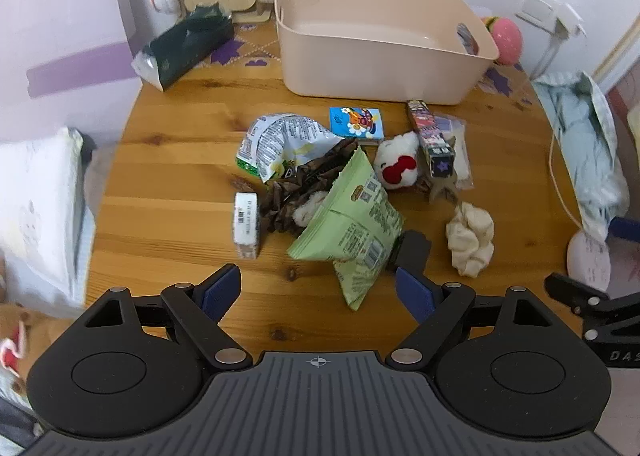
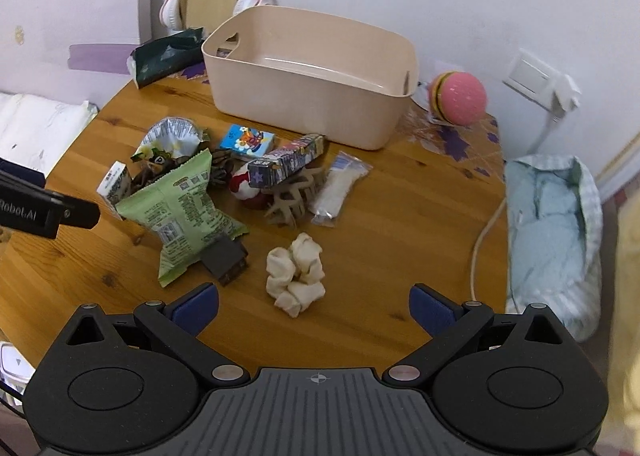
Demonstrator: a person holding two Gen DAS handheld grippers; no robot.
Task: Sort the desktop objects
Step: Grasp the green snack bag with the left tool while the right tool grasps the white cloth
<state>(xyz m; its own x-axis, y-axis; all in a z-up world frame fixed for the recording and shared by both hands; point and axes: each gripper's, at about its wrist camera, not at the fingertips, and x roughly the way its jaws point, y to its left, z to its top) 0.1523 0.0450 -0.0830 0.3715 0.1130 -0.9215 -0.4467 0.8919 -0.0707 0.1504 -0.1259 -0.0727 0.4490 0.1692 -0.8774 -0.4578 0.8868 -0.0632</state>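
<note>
A pile of small things lies mid-table in front of a beige bin (image 1: 384, 67) (image 2: 312, 103). In it are a green snack bag (image 1: 352, 223) (image 2: 184, 207), a silver crumpled bag (image 1: 280, 139) (image 2: 172, 135), a blue card box (image 1: 356, 123) (image 2: 248, 141), a long dark printed box (image 1: 430, 139) (image 2: 288, 161), a white plush with red bow (image 1: 398, 167) and a cream scrunchie (image 1: 470, 238) (image 2: 296, 272). My left gripper (image 1: 318, 292) hovers open near the green bag's lower tip. My right gripper (image 2: 314, 310) hangs open just before the scrunchie. Neither holds anything.
A small white box (image 1: 246, 223) (image 2: 114, 181), a clear sachet (image 2: 338, 187), a tan claw clip (image 2: 288, 203) and a dark block (image 2: 226, 260) lie about. Headphones (image 2: 176, 3) on a wooden stand, a dark tissue pack (image 1: 184, 43) and a pink ball (image 2: 460, 97) sit at the back. Bedding (image 2: 552, 232) borders the right.
</note>
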